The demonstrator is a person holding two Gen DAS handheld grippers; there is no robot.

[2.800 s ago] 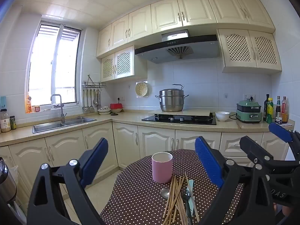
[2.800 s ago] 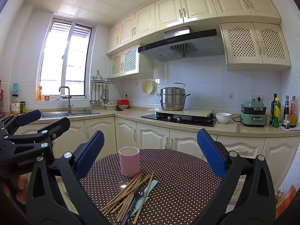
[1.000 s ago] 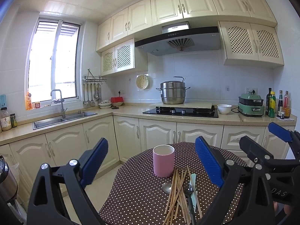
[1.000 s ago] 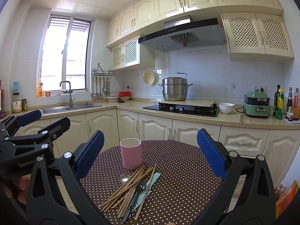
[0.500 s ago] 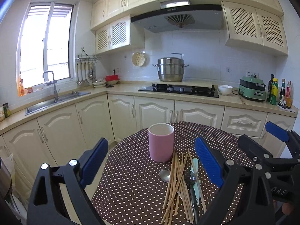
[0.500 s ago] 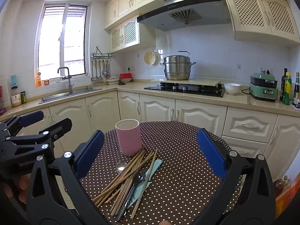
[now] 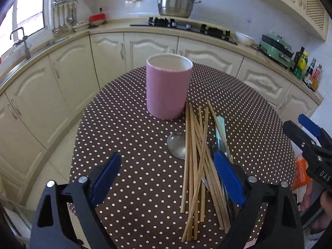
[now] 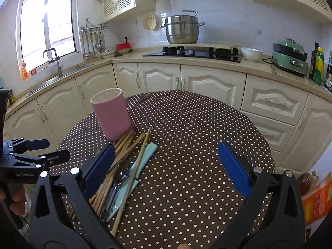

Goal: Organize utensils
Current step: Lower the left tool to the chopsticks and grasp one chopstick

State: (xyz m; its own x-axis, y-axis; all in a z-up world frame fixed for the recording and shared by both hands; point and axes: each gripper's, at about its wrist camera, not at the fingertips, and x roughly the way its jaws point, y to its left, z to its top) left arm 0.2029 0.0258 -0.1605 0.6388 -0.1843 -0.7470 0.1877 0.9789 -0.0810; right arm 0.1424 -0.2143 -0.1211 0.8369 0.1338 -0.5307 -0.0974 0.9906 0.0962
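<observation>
Both grippers empty: left gripper [image 7: 166, 178] closing above bare tablecloth, right gripper [image 8: 166, 170] spread. Risk: crossed chopsticks [image 7: 197, 155] scatter; pink cup [image 7: 168, 86] tips.

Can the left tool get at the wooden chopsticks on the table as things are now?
Probably yes. The left tool hangs just above the chopsticks with its jaws closing and nothing between them yet. Nothing covers the bundle from above; the pink cup stands behind it, and the spoon lies beside it.
</observation>
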